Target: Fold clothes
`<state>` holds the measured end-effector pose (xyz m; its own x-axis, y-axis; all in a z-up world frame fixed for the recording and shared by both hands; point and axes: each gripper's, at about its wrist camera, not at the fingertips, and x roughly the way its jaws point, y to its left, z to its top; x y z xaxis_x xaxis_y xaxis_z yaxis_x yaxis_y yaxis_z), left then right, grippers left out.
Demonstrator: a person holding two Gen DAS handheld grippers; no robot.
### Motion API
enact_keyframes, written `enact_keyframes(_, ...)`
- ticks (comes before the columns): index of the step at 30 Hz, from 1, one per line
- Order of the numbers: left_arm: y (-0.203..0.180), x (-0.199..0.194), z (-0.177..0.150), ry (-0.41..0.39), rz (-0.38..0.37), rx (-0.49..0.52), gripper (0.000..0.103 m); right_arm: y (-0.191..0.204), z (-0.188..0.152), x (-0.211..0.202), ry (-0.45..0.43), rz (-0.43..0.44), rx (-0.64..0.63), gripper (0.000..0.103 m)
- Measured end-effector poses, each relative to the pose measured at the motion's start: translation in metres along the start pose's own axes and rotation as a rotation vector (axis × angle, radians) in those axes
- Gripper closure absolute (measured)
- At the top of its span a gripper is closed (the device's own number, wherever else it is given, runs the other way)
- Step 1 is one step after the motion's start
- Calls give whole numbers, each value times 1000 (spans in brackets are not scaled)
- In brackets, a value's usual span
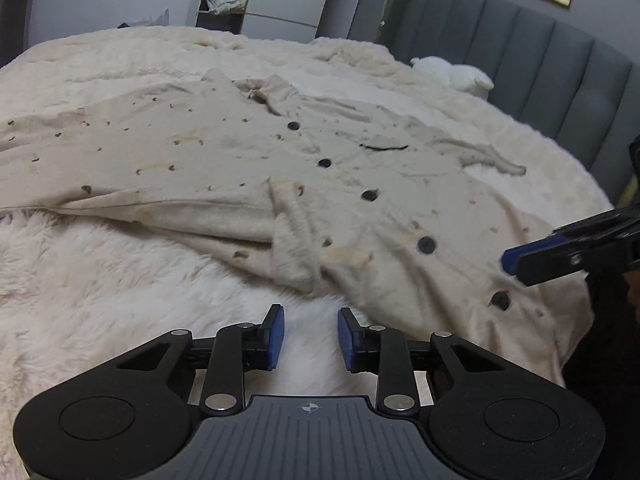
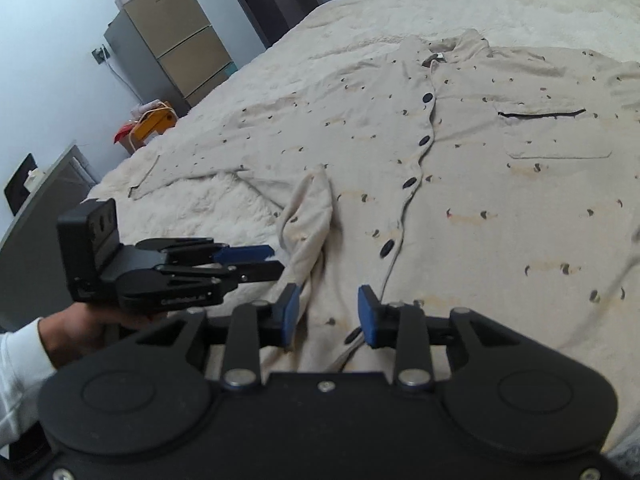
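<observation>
A beige button-up shirt [image 1: 224, 160] [image 2: 500, 208] with dark buttons and a dark-trimmed chest pocket [image 2: 556, 136] lies front up on the bed. One lower corner of it is crumpled into a raised flap [image 2: 308, 216] [image 1: 292, 240]. My left gripper [image 1: 311, 336] stands open over the fluffy cover, just short of the shirt's edge, nothing between its pads. In the right wrist view the left gripper [image 2: 264, 260] comes in from the left, its tips beside that flap. My right gripper [image 2: 329, 314] is open above the hem by the button line. Side-on, the right gripper [image 1: 516, 262] hovers near the lowest buttons.
A cream fluffy cover [image 1: 80, 300] spreads over the bed. A grey padded headboard [image 1: 520, 60] and a white cushion [image 1: 456, 74] lie beyond. A grey cabinet [image 2: 176, 52] and an orange object [image 2: 154, 124] stand off the bed's far side. A hand in a white sleeve [image 2: 24, 356] holds the left gripper.
</observation>
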<state>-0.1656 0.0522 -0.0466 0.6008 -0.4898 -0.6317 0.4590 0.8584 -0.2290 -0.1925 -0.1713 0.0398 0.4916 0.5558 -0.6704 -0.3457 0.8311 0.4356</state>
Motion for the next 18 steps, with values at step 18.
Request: enact_keyframes(18,5,-101,37,45,-279,-389,103,6,3,-13,-76,19,-7,70)
